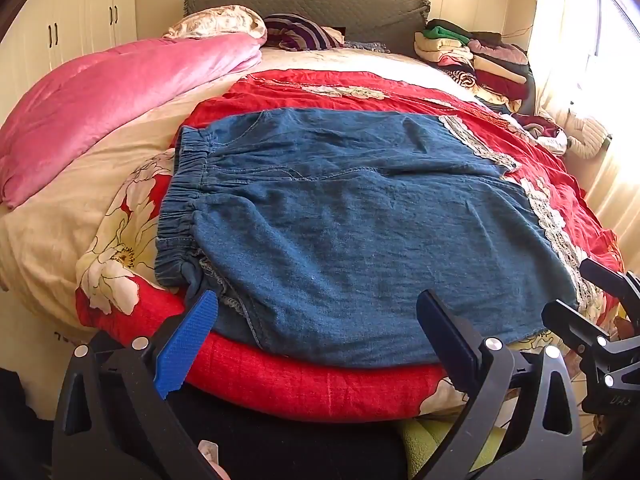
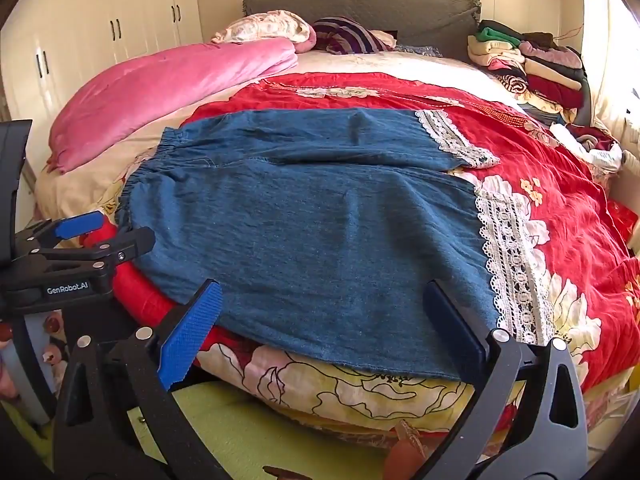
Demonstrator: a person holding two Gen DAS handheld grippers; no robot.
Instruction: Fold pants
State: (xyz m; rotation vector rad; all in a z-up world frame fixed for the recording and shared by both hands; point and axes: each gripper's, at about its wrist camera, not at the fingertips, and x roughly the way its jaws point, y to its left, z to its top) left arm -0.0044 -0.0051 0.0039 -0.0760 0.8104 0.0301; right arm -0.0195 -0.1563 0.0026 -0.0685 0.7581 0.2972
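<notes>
A pair of blue denim pants (image 1: 360,216) (image 2: 320,216) was laid flat across a red floral bedspread (image 1: 320,388) (image 2: 560,184) on the bed, with the elastic waistband (image 1: 182,204) (image 2: 140,184) turned to the left and the two lace-trimmed leg hems (image 1: 556,232) (image 2: 508,248) to the right. The near leg was spread over the near edge of the bed, and the far leg was seen beyond it. The left gripper (image 1: 320,340) (image 2: 100,228) was held with its jaws spread wide at the near edge, by the waistband end of the pants, nothing being gripped between the blue pads. The right gripper (image 2: 324,328) (image 1: 580,292) was likewise held wide apart and empty at the near edge, nearer the lace hem (whether any finger touched the cloth could not be told). A pink quilt (image 1: 100,100) (image 2: 168,88) was heaped on the far left of the bed, a grey headboard (image 1: 312,4) (image 2: 360,8) was seen at the far end, and a stack of folded clothes (image 1: 476,60) (image 2: 528,64) was piled at the far right. White wardrobe doors (image 1: 84,16) (image 2: 100,20) were visible on the left wall.
</notes>
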